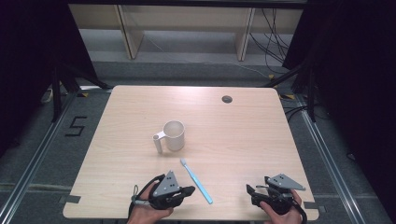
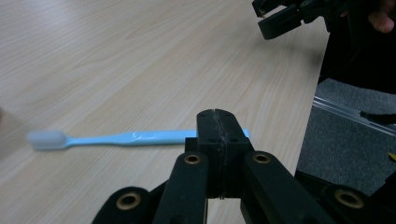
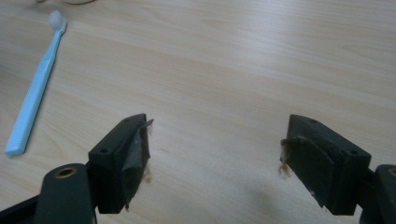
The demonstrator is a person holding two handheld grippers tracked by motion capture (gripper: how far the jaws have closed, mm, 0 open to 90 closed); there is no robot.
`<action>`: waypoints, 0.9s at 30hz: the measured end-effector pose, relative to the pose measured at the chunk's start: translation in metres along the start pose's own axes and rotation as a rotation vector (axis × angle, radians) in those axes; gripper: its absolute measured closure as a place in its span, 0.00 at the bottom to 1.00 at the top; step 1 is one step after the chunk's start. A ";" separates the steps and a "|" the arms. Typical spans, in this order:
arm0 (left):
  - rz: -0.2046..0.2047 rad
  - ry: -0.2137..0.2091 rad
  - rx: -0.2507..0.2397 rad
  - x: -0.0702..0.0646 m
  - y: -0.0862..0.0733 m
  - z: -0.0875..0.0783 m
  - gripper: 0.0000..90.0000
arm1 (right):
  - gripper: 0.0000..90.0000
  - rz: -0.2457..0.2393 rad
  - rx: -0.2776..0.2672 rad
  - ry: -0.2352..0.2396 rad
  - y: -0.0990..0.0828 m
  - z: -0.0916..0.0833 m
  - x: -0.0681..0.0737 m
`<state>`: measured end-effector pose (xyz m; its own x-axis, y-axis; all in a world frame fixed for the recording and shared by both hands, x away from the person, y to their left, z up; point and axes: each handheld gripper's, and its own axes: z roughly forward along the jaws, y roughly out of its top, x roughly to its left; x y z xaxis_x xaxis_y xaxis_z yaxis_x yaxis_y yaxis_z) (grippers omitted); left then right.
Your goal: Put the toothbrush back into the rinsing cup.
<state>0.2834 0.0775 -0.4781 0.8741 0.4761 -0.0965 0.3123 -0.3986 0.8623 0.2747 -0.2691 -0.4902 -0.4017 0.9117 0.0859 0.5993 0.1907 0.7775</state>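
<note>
Left gripper [image 1: 187, 190]: you had its jaws pressed together on nothing, lower centre of the high view.
Right gripper [image 1: 250, 190]: you held its jaws wide apart, lower right.
Light-blue plastic toothbrush [image 1: 196, 180]: flat on the pale wooden table [image 1: 243, 135], just beside your left gripper.

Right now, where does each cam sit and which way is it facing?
High view: above the person's side, looking forward and down on the table, mug and toothbrush; both hands and grippers show at the bottom.
Left gripper view: rides the left gripper, jaws shut, facing across the toothbrush toward the right gripper.
Right gripper view: rides the right gripper, jaws open, over bare wood.
Shared: all three show the toothbrush.
</note>
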 end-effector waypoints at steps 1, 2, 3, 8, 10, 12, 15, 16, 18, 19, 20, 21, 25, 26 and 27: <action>0.006 -0.002 0.003 -0.001 0.002 0.003 0.99 | 0.26 0.003 0.002 0.006 0.000 0.000 0.000; 0.008 0.000 0.010 -0.003 0.003 0.007 0.99 | 0.26 0.004 0.003 0.006 0.000 0.000 0.000; 0.017 -0.012 0.013 -0.003 0.005 0.012 0.99 | 0.26 0.004 0.003 0.006 0.000 0.000 0.000; 0.019 -0.024 0.040 -0.005 0.008 0.030 0.99 | 0.26 -0.010 -0.011 -0.012 0.000 -0.001 -0.001; 0.030 -0.025 0.054 -0.005 0.007 0.036 0.99 | 0.26 -0.011 -0.013 -0.004 0.000 0.000 -0.002; 0.031 -0.025 0.064 -0.003 0.006 0.041 0.99 | 0.26 0.012 -0.003 0.024 -0.001 0.001 -0.001; 0.023 -0.021 0.067 -0.001 0.005 0.049 0.99 | 0.26 0.011 -0.009 0.004 -0.001 0.000 -0.002; 0.022 -0.025 0.076 -0.001 0.005 0.052 0.99 | 0.26 0.018 -0.007 0.006 -0.001 0.000 -0.002; 0.023 -0.028 0.077 -0.002 0.006 0.056 0.99 | 0.26 0.003 -0.006 -0.005 -0.001 -0.001 -0.002; 0.024 -0.044 0.088 -0.002 0.007 0.058 0.99 | 0.26 -0.010 -0.011 -0.010 -0.001 -0.001 -0.003; 0.029 -0.031 0.093 -0.003 0.007 0.059 0.99 | 0.26 0.000 -0.010 0.004 -0.001 0.000 -0.003; 0.036 -0.039 0.096 -0.004 0.006 0.062 0.99 | 0.26 0.009 -0.007 0.011 -0.001 0.000 -0.002; 0.044 -0.046 0.125 -0.006 0.005 0.069 0.99 | 0.26 -0.011 -0.007 -0.005 0.000 0.000 -0.002; 0.041 -0.049 0.122 -0.007 0.005 0.070 0.99 | 0.26 0.009 -0.003 0.024 -0.001 0.001 -0.001; 0.044 -0.045 0.135 -0.006 0.004 0.071 0.99 | 0.26 0.012 -0.002 0.027 -0.001 0.001 -0.001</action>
<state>0.3057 0.0170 -0.5093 0.9030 0.4212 -0.0849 0.3176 -0.5213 0.7921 0.2751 -0.2703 -0.4914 -0.4131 0.9038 0.1114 0.6027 0.1796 0.7775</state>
